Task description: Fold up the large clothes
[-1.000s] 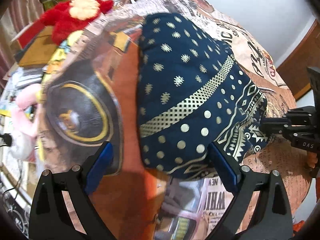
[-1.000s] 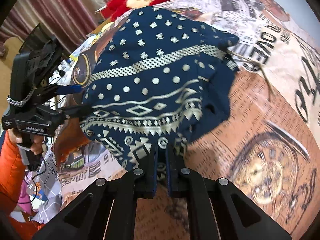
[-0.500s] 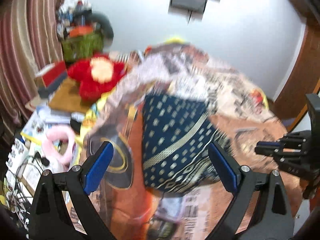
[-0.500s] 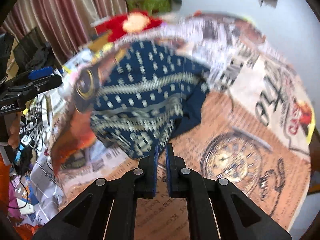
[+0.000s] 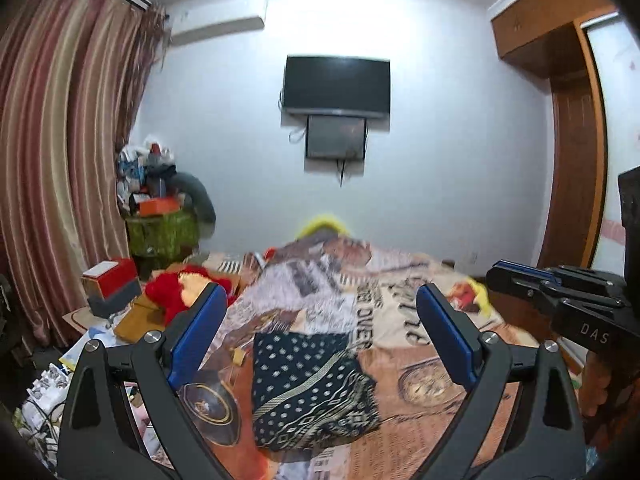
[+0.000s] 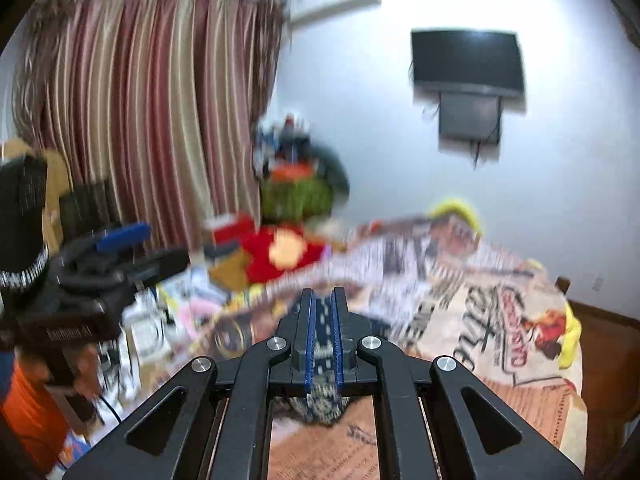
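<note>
Garment [image 5: 308, 392] folded compact on bed [image 5: 440, 392]; left tongs [image 5: 320, 344] spread empty, right tongs [image 6: 323, 332] pressed together, clear of cloth.

Pale, brightly lit wall [image 5: 440, 160] at the far end, with a dark television [image 5: 337, 85] mounted on it and a smaller dark panel [image 5: 336, 137] just below. Air conditioner [image 5: 218, 26] high up near the ceiling. Striped red and cream curtain [image 5: 60, 152] down the left side. Wooden wardrobe [image 5: 560, 120] along the right. Bed [image 5: 400, 312] under a printed cover in the middle. Green cloth-covered stand [image 5: 162, 234] in the corner, piled with clutter. Red soft toy [image 5: 180, 288] and a red box [image 5: 114, 282] beside the bed.
</note>
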`<action>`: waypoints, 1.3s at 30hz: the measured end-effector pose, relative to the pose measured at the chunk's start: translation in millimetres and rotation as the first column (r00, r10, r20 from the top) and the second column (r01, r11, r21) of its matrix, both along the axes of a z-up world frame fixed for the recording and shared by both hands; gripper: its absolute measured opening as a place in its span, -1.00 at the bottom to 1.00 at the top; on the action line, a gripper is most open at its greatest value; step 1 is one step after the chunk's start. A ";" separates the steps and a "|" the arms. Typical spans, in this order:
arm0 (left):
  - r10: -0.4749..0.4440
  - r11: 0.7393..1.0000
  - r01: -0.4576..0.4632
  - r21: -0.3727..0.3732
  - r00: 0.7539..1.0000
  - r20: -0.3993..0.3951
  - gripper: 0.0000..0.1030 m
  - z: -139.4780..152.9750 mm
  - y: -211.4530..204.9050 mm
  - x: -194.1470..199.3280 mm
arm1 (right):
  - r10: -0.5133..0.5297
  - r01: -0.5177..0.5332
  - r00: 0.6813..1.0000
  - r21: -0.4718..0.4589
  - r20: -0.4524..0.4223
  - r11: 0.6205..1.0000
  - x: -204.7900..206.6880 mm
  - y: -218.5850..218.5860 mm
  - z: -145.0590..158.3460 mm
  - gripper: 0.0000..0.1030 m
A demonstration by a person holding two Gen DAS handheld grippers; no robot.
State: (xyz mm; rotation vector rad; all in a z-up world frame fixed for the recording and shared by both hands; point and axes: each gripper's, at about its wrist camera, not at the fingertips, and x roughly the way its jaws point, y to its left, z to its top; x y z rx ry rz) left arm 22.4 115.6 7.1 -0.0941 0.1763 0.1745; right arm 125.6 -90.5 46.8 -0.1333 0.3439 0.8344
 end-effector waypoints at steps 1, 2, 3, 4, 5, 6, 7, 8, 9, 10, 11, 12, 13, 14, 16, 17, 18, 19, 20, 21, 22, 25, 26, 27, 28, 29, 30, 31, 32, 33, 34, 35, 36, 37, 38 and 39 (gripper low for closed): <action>0.001 1.000 -0.001 -0.004 1.000 0.010 0.88 1.2 -2.3 -4.0 | -0.009 0.008 1.000 0.027 0.013 1.000 -7.2 -6.0 4.7 -0.93; 0.003 1.000 -0.003 -0.014 1.000 0.025 0.88 2.5 -5.3 -10.1 | -0.018 0.017 1.000 0.053 0.026 0.998 -14.5 -12.0 8.6 -0.93; 0.005 1.000 -0.005 -0.020 0.999 0.032 0.88 2.8 -6.7 -13.5 | -0.027 0.024 0.999 0.071 0.035 0.997 -20.8 -17.0 11.7 -0.93; 0.009 1.000 -0.007 -0.026 0.999 0.040 0.88 2.9 -8.1 -17.2 | -0.036 0.032 0.998 0.086 0.044 0.996 -27.0 -21.2 13.3 -0.93; 0.011 0.999 -0.010 -0.033 0.999 0.047 0.88 2.6 -9.7 -21.3 | -0.044 0.038 0.998 0.098 0.053 0.994 -33.7 -25.0 14.4 -0.93; 0.010 0.999 -0.008 -0.040 0.999 0.051 0.88 1.7 -10.3 -24.2 | -0.049 0.042 0.997 0.106 0.059 0.993 -39.3 -27.9 14.6 -0.93; 0.008 0.999 -0.006 -0.050 0.999 0.048 0.88 0.5 -10.9 -26.4 | -0.051 0.043 0.997 0.112 0.064 0.993 -45.8 -30.3 14.2 -0.93; 0.009 0.998 -0.006 -0.058 0.999 0.043 0.88 -1.1 -11.1 -27.3 | -0.052 0.044 0.996 0.118 0.066 0.992 -49.6 -33.1 13.3 -0.93; 0.010 0.998 -0.008 -0.060 0.999 0.039 0.88 -3.0 -13.2 -29.4 | -0.053 0.044 0.996 0.122 0.067 0.991 -54.8 -35.0 11.8 -0.93; 0.013 0.998 -0.011 -0.062 0.999 0.032 0.88 -4.8 -13.7 -30.2 | -0.053 0.045 0.997 0.126 0.063 0.991 -59.0 -36.6 9.9 -0.93; 0.015 0.998 -0.014 -0.064 1.000 0.025 0.88 -6.1 -14.9 -31.5 | -0.052 0.044 0.997 0.127 0.057 0.991 -62.3 -37.7 7.7 -0.93; 0.015 0.998 -0.013 -0.067 1.000 0.020 0.88 -8.6 -14.8 -32.2 | -0.051 0.044 0.998 0.128 0.048 0.991 -65.3 -39.0 5.3 -0.93; 0.015 0.997 -0.014 -0.072 1.000 0.013 0.88 -10.2 -14.0 -32.3 | -0.048 0.044 0.998 0.129 0.032 0.991 -66.8 -39.3 2.2 -0.93; 0.015 0.997 -0.015 -0.078 1.000 0.006 0.88 -11.8 -13.1 -32.3 | -0.046 0.043 0.999 0.127 0.019 0.991 -66.8 -39.6 -0.5 -0.93; 0.019 0.996 -0.019 -0.088 1.000 -0.005 0.88 -14.0 -11.4 -30.7 | -0.041 0.042 0.999 0.112 -0.007 0.993 -68.5 -39.2 -5.6 -0.93; 0.020 0.996 -0.020 -0.091 1.000 -0.009 0.88 -15.1 -11.5 -30.6 | -0.040 0.042 0.999 0.103 -0.020 0.994 -68.5 -38.5 -8.4 -0.93; 0.021 0.995 -0.022 -0.093 1.000 -0.012 0.88 -16.1 -11.2 -30.6 | -0.039 0.041 0.999 0.097 -0.028 0.994 -68.4 -38.3 -11.0 -0.93; 0.024 0.995 -0.025 -0.095 1.000 -0.014 0.88 -16.7 -10.7 -30.6 | -0.039 0.042 0.999 0.092 -0.037 0.995 -68.2 -37.7 -13.3 -0.93; 0.025 0.995 -0.027 -0.094 1.000 -0.014 0.88 -17.7 -11.2 -31.7 | -0.039 0.043 0.998 0.089 -0.043 0.995 -68.1 -37.8 -15.2 -0.93; 0.027 0.995 -0.029 -0.093 1.000 -0.014 0.88 -18.0 -11.7 -32.0 | -0.039 0.043 0.998 0.088 -0.049 0.995 -68.1 -37.9 -16.8 -0.93; 0.029 0.995 -0.030 -0.092 0.999 -0.015 0.88 -19.0 -11.9 -32.8 | -0.039 0.043 0.998 0.087 -0.052 0.995 -68.5 -38.3 -18.2 -0.93; 0.027 0.996 -0.028 -0.083 0.999 -0.017 0.88 -19.4 -12.9 -32.4 | -0.040 0.045 0.998 0.082 -0.057 0.996 -69.3 -38.2 -20.3 -0.93; 0.026 0.996 -0.028 -0.080 0.999 -0.018 0.88 -19.3 -14.0 -31.9 | -0.041 0.046 0.997 0.081 -0.058 0.996 -69.1 -38.3 -20.9 -0.93; 0.026 0.997 -0.027 -0.078 0.999 -0.019 0.88 -19.8 -14.1 -31.9 | -0.041 0.046 0.997 0.081 -0.059 0.996 -68.6 -38.1 -21.0 -0.93; 0.025 0.997 -0.026 -0.078 0.999 -0.021 0.88 -19.8 -14.4 -31.2 | -0.040 0.045 0.997 0.081 -0.061 0.996 -67.4 -38.0 -21.2 -0.93; 0.024 0.997 -0.025 -0.079 0.999 -0.021 0.88 -20.1 -15.0 -30.7 | -0.039 0.044 0.997 0.080 -0.062 0.996 -67.2 -37.8 -21.7 -0.93; 0.024 0.997 -0.025 -0.079 0.999 -0.022 0.88 -20.7 -15.0 -30.6 | -0.039 0.044 0.997 0.078 -0.066 0.996 -66.8 -37.5 -22.6 -0.93; 0.024 0.997 -0.026 -0.079 0.999 -0.021 0.88 -20.8 -14.9 -30.6 | -0.037 0.043 0.997 0.077 -0.068 0.996 -68.1 -36.9 -21.9 -0.93; 0.025 0.996 -0.026 -0.080 0.999 -0.022 0.88 -20.8 -15.0 -30.2 | -0.035 0.041 0.997 0.074 -0.071 0.996 -67.7 -36.5 -23.0 -0.93; 0.023 0.997 -0.025 -0.080 0.999 -0.023 0.88 -20.8 -14.4 -30.0 | -0.035 0.040 0.997 0.072 -0.074 0.997 -67.0 -35.9 -23.3 -0.93; 0.023 0.996 -0.025 -0.080 0.999 -0.024 0.88 -21.5 -14.2 -29.9 | -0.034 0.040 0.997 0.071 -0.075 0.997 -66.4 -35.4 -23.3 -0.93; 0.023 0.996 -0.025 -0.081 0.999 -0.026 0.88 -21.5 -14.5 -29.4 | -0.034 0.039 0.996 0.069 -0.078 0.997 -66.0 -35.0 -23.8 -0.93; 0.023 0.996 -0.026 -0.081 0.999 -0.027 0.88 -22.1 -15.3 -29.2 | -0.033 0.039 0.996 0.068 -0.080 0.997 -65.5 -35.0 -24.1 -0.93; 0.024 0.996 -0.027 -0.081 0.999 -0.028 0.88 -22.5 -15.8 -29.0 | -0.033 0.039 0.996 0.069 -0.082 0.997 -65.2 -35.1 -24.6 -0.93; 0.026 0.996 -0.028 -0.081 0.999 -0.028 0.88 -22.7 -16.1 -28.6 | -0.034 0.040 0.996 0.069 -0.083 0.997 -65.5 -35.1 -24.8 -0.93; 0.025 0.996 -0.027 -0.081 0.999 -0.027 0.88 -22.6 -15.6 -28.7 | -0.034 0.040 0.996 0.069 -0.085 0.997 -65.1 -35.3 -25.0 -0.93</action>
